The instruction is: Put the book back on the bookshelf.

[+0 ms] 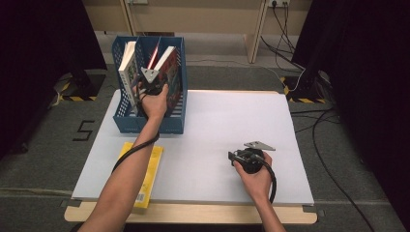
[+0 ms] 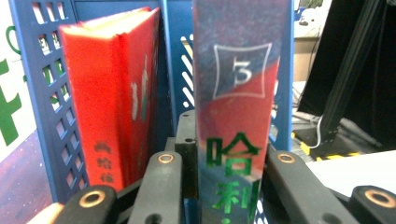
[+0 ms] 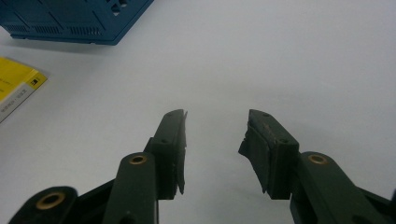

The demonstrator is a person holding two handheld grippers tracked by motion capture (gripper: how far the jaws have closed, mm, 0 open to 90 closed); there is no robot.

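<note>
A blue file rack (image 1: 164,123) stands at the table's back left with three upright books in it. My left gripper (image 1: 153,84) reaches into its right compartment, shut on the spine of a blue-and-red book (image 1: 170,67). In the left gripper view the jaws press both sides of that spine (image 2: 236,93), which bears a "3" and green characters. A red book (image 2: 112,98) stands one compartment to the left. My right gripper (image 1: 233,155) rests low over the white table at the right, open with nothing between its jaws (image 3: 215,126).
A white book (image 1: 128,67) leans in the rack's left compartment. A yellow book (image 1: 151,169) lies flat near the table's front left edge, partly under the left forearm. Cables and dark stands lie on the floor beyond the table's (image 1: 232,116) right side.
</note>
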